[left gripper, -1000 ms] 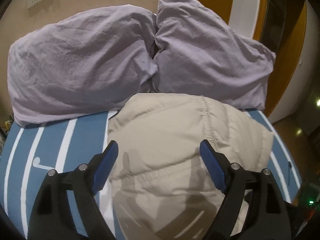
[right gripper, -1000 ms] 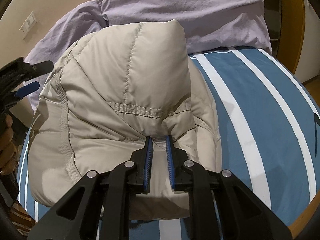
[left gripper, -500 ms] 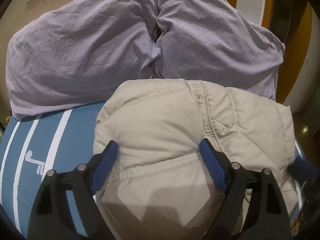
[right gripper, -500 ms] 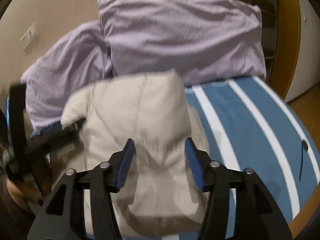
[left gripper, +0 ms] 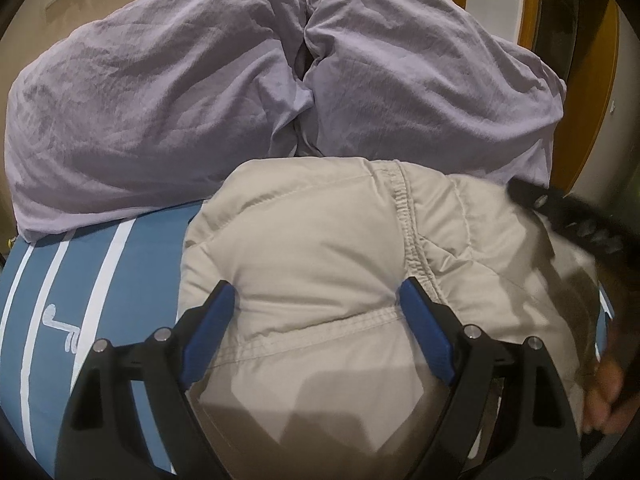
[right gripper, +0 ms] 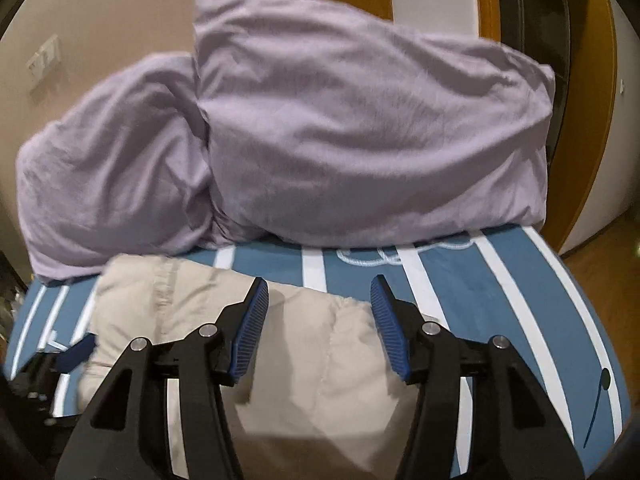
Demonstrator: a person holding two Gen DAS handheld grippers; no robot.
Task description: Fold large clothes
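A beige quilted puffer jacket (left gripper: 320, 248) lies folded into a compact bundle on the blue striped bed; it also shows in the right wrist view (right gripper: 312, 356). My left gripper (left gripper: 316, 300) is open, its blue-padded fingers spread just above the bundle and holding nothing. My right gripper (right gripper: 320, 296) is open and empty over the bundle's right part. The right gripper's black frame (left gripper: 568, 216) shows at the right edge of the left wrist view, and the left gripper (right gripper: 60, 360) sits low at the left of the right wrist view.
Two lilac pillows (left gripper: 152, 92) (right gripper: 368, 132) lean against the wall at the head of the bed. The blue sheet with white stripes (right gripper: 520, 288) extends right of the jacket. A wooden door frame (right gripper: 592, 120) and floor lie beyond the bed's right edge.
My right gripper has let go of the jacket, opened wide and pulled back and up. The folded top has settled flat. My left gripper stayed open and shifted slightly closer.
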